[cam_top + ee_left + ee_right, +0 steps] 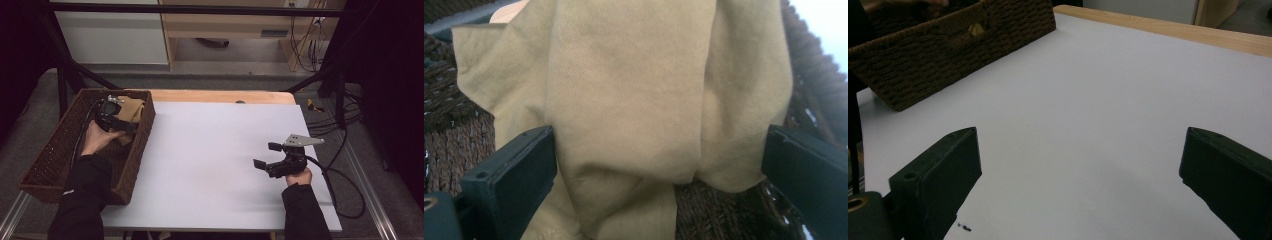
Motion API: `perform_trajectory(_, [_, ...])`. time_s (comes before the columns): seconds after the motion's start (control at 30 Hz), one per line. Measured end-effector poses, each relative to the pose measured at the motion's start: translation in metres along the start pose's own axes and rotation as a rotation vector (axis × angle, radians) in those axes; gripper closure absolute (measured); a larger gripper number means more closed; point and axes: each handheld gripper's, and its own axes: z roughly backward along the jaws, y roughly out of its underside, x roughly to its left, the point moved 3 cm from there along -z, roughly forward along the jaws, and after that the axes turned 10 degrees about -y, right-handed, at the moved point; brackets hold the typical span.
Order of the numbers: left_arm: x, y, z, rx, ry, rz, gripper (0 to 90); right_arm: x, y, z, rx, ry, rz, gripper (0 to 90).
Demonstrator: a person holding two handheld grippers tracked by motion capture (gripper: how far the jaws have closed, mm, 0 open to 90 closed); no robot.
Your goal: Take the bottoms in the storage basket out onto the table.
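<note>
Cloth: a mustard-yellow cloth is seen crumpled inside the wicker basket, at its far end, leaning on the wall nearest the tabletop.
Left tongs: the left tongs are held wide open, jaws set on either side of a bunched fold, not yet clamped.
Right tongs: the right tongs are held open over bare white tabletop, well apart from the basket, with nothing between the jaws.
Step judged: a grasp on the cloth is being lined up.
Risk: only a loose outer fold may be pinched, so the cloth could slip free on lifting.
Risk: a jaw could snag the weave and drag the basket.
</note>
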Motion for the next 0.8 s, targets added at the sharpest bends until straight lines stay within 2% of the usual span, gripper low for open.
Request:
perform_trajectory(0.2, [-0.0019, 0.0032, -0.0049, 0.036, -0.026, -0.026, 6.8, 0.0, 0.0, -0.0003, 0.001, 0.0, -0.002, 3.8])
perform_trajectory(0.33, [-0.0021, 0.0032, -0.0043, 0.034, -0.025, -0.031, 17.6, -0.0003, 0.0, 0.0, 0.0, 0.001, 0.002, 3.8])
perform_trajectory(0.43, [-0.0001, 0.0036, -0.0039, 0.039, -0.027, -0.019, 26.2, 0.0001, 0.0, -0.0003, 0.0, 0.0, -0.003, 3.8])
perform_trajectory(0.67, [-0.0027, 0.0033, -0.0035, 0.038, -0.041, -0.051, 44.7, -0.0001, -0.0001, 0.0001, -0.002, 0.0, 0.001, 3.8])
perform_trajectory(0.8, [-0.0035, 0.0031, -0.0027, 0.039, -0.036, -0.053, 54.8, 0.0001, -0.0003, 0.0002, -0.004, 0.0, -0.001, 3.8])
